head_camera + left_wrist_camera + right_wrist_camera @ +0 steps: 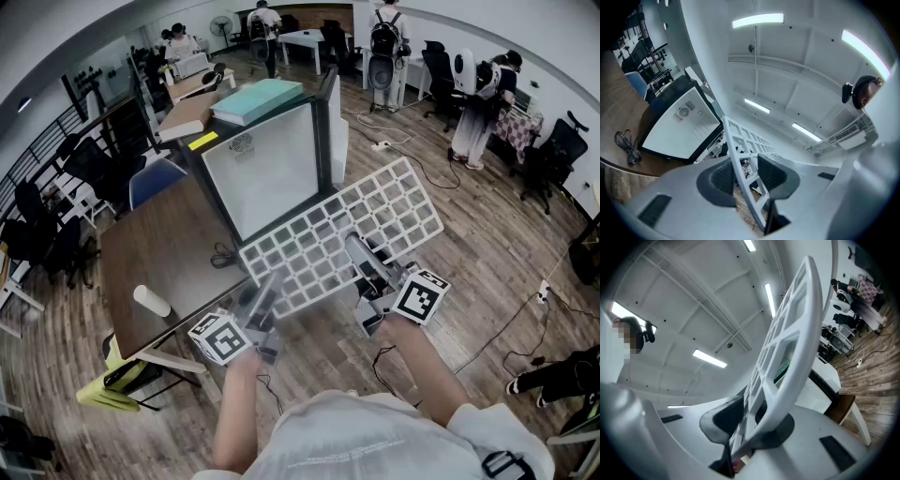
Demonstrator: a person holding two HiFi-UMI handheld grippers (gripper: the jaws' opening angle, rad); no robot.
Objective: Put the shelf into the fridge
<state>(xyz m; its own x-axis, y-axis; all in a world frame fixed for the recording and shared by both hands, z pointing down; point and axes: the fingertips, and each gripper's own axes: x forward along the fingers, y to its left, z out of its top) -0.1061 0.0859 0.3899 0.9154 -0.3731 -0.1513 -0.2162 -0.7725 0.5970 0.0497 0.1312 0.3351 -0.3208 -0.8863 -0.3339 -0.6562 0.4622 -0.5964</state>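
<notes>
A white grid shelf [347,230] hangs tilted in the air in front of a small black fridge [267,169] whose white face is turned toward me. The fridge stands on a wooden table [150,253]; its door [333,122] seems swung open at the right. My left gripper [267,295] is shut on the shelf's near left edge, and my right gripper [361,258] is shut on it further right. In the left gripper view the shelf [740,150] runs up between the pads of that gripper [743,176], with the fridge [682,124] beyond. In the right gripper view, that gripper [750,420] clamps the shelf's rim [792,348].
A teal box [258,98] lies on top of the fridge. On the table are a black cable [223,255] and a white cylinder [152,300]. A yellow-green chair [112,384] stands at the near left. Cables trail on the wooden floor [506,281]; people and desks are far back.
</notes>
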